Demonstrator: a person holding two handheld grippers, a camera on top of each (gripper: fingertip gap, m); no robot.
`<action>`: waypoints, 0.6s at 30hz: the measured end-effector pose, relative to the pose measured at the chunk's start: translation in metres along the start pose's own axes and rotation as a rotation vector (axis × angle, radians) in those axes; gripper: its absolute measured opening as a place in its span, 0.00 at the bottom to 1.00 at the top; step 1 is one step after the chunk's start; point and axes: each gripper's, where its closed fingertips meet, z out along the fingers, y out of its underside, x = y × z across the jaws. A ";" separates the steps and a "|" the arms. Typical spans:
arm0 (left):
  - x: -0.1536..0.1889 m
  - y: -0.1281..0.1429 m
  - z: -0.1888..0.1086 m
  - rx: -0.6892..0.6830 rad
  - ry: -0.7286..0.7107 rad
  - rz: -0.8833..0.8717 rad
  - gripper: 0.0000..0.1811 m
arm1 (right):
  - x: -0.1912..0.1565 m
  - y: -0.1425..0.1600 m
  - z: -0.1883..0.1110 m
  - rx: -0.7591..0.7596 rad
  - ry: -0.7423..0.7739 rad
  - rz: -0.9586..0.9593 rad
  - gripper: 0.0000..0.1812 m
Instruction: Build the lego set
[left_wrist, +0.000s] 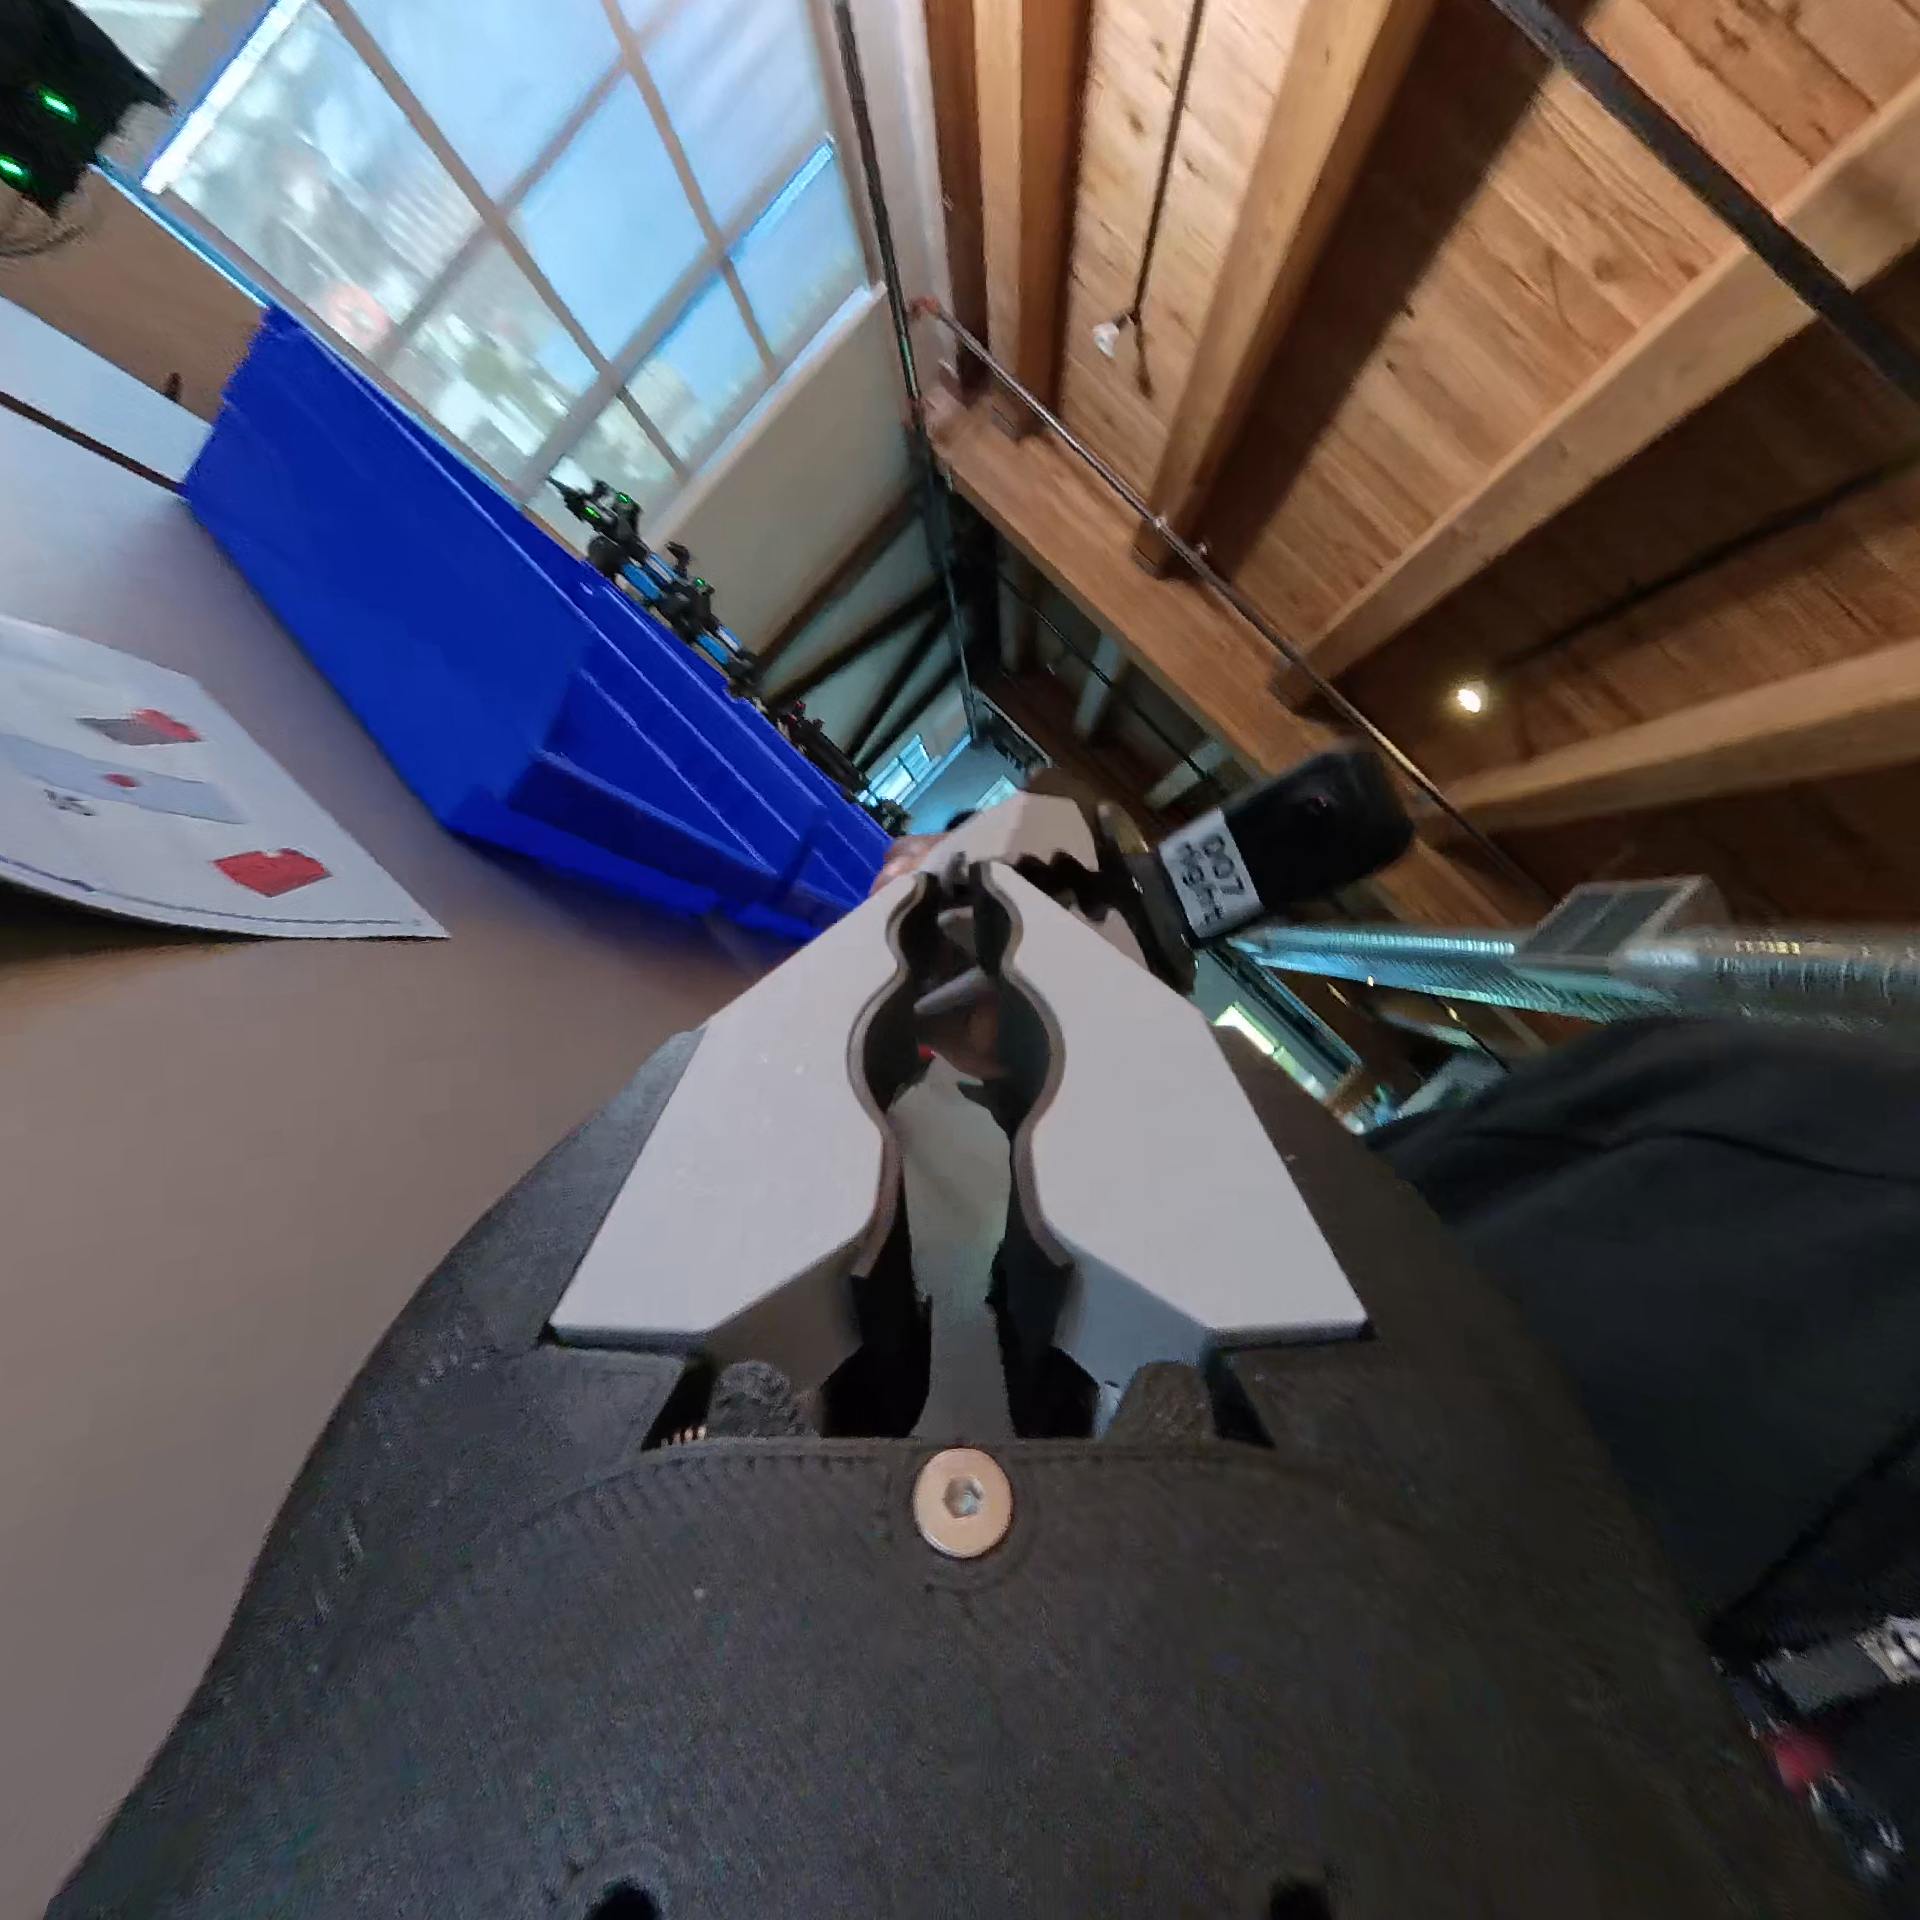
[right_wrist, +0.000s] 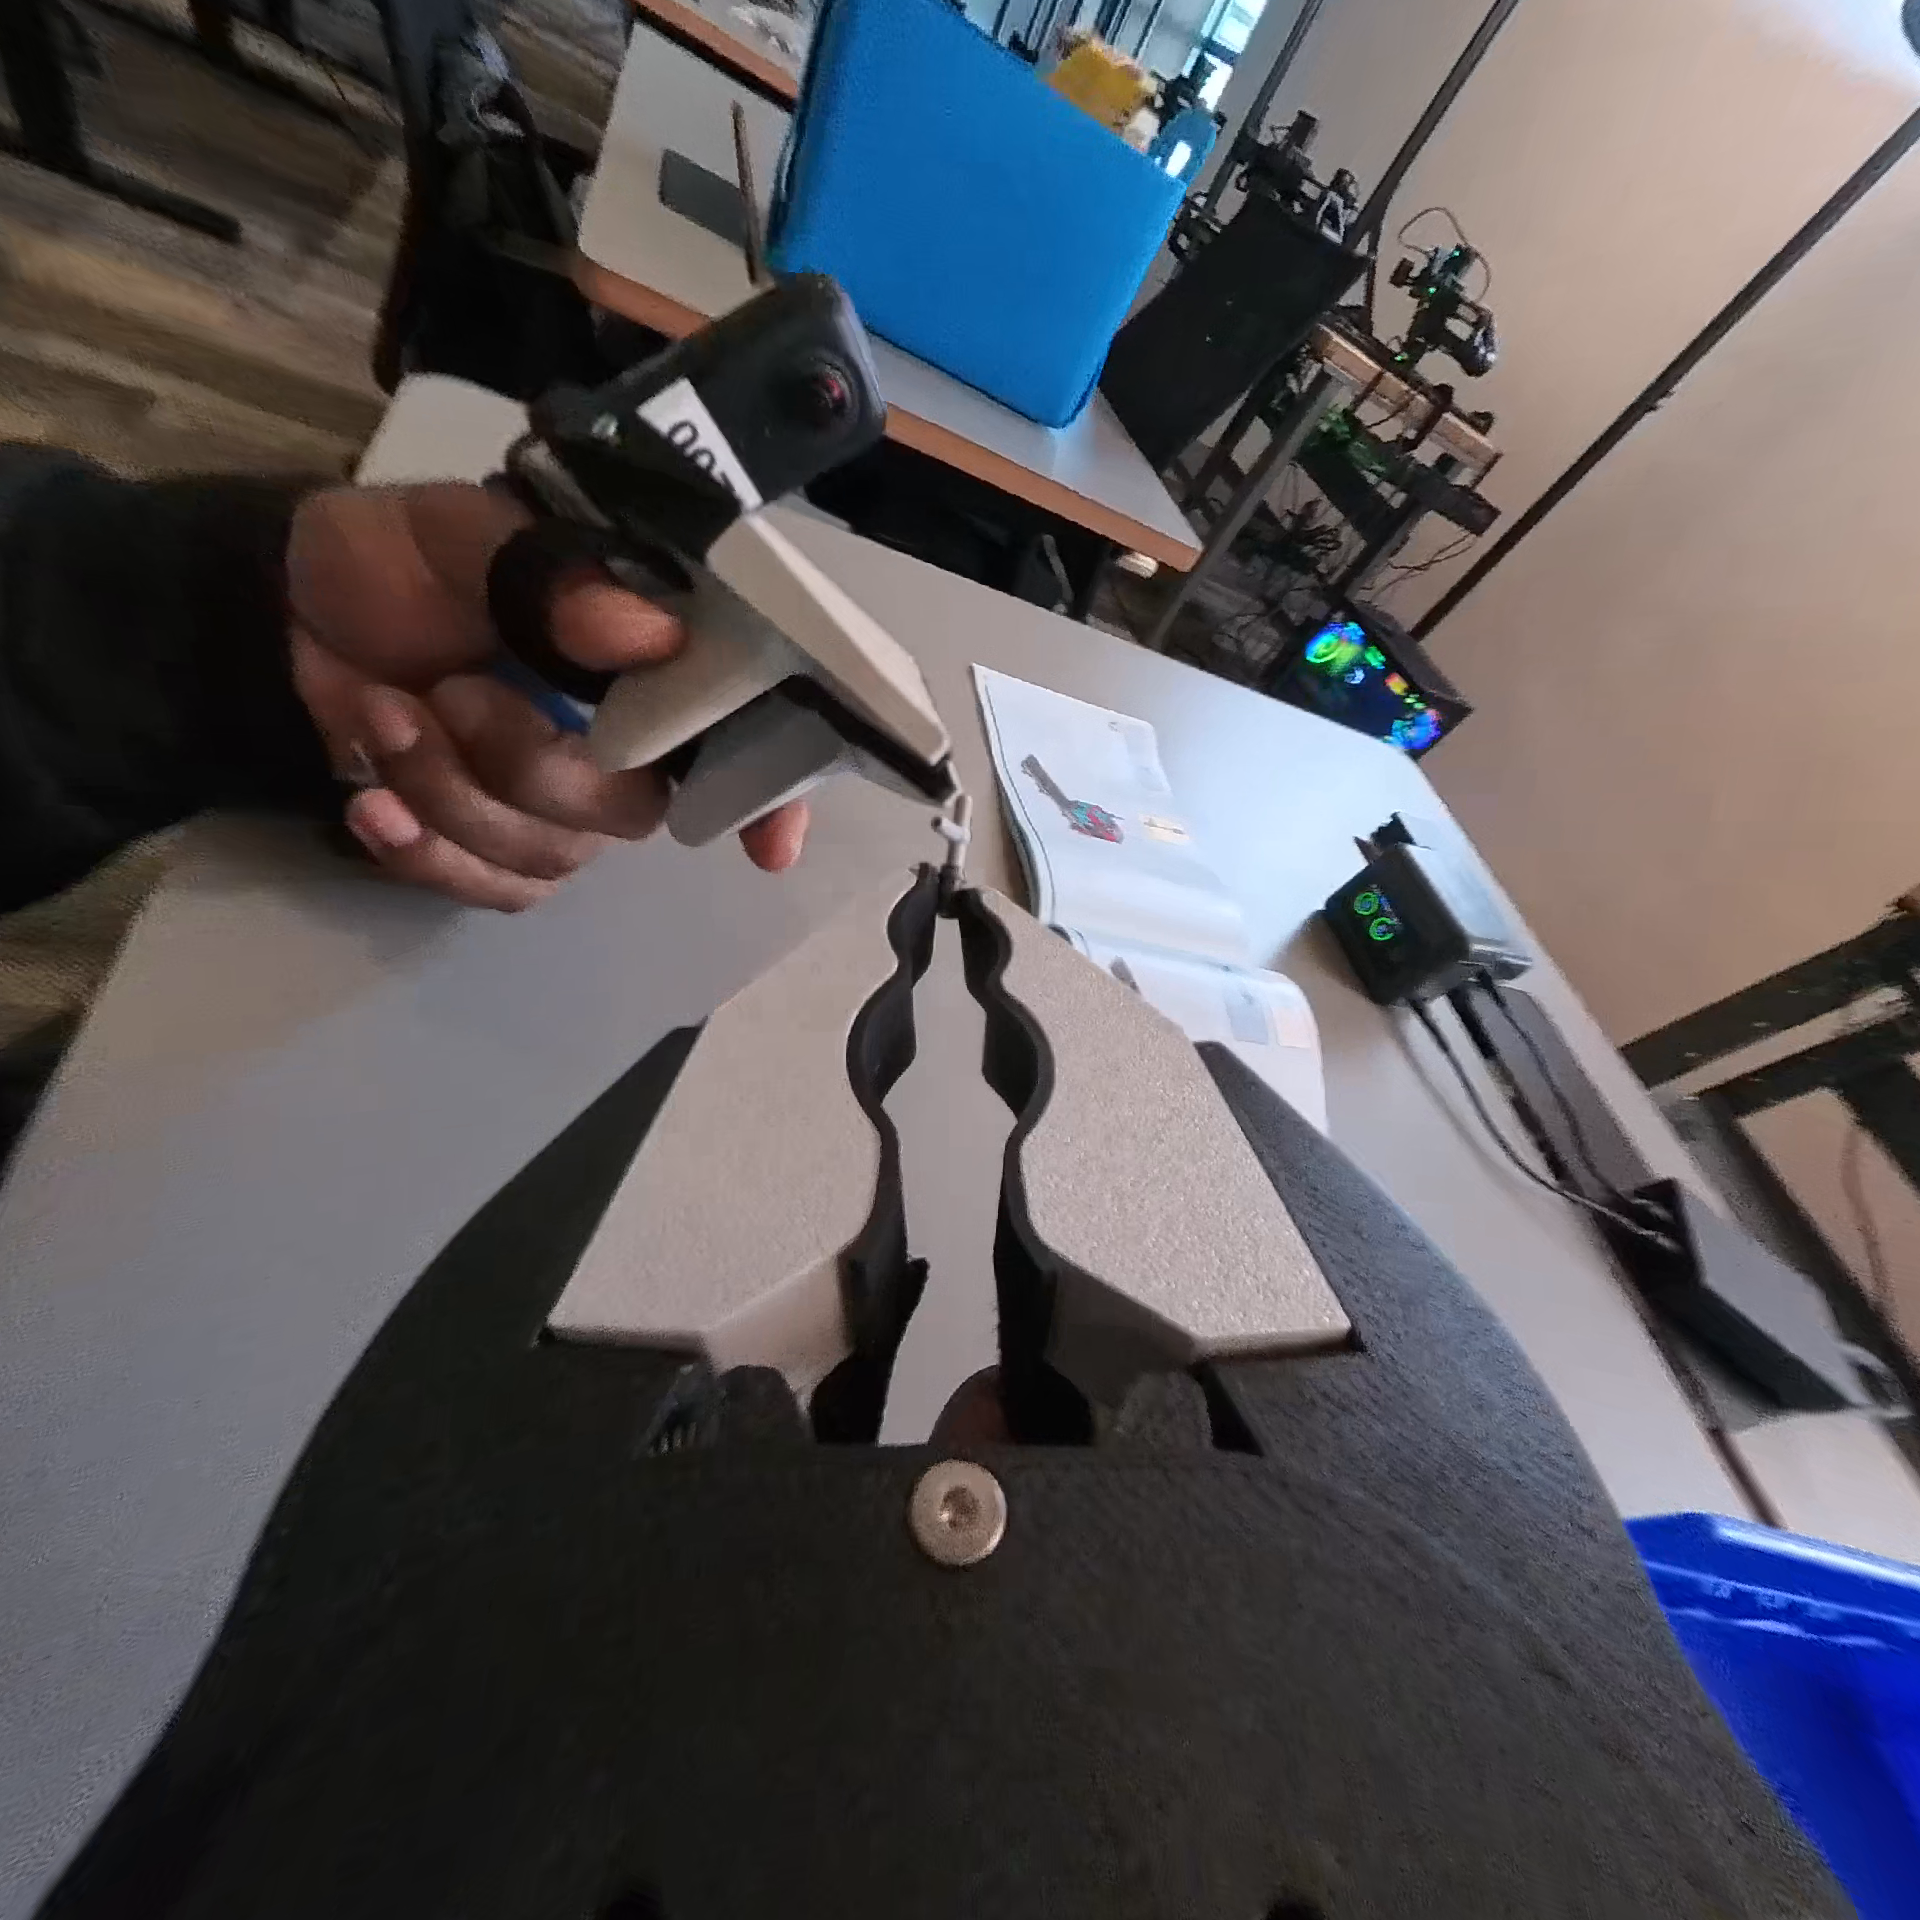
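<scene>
Left gripper (left_wrist: 961, 883), jaws nearly together at the tips, above grey table (left_wrist: 260, 1091) beside blue bins (left_wrist: 436, 623).

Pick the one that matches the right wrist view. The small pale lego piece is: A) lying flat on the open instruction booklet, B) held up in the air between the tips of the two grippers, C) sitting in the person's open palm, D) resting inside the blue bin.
B: the small pale lego piece sits above the table, pinched between the right gripper and the left gripper, clear of the booklet.
</scene>
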 end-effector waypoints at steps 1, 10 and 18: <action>-0.003 -0.001 0.001 0.011 -0.005 -0.019 0.03 | -0.002 0.002 0.002 -0.012 0.009 -0.040 0.02; -0.009 0.001 0.003 0.007 -0.040 -0.046 0.03 | -0.002 0.004 0.005 -0.081 0.084 -0.240 0.02; -0.011 0.001 0.003 0.012 -0.035 -0.096 0.04 | 0.000 0.003 0.004 -0.145 0.131 -0.401 0.02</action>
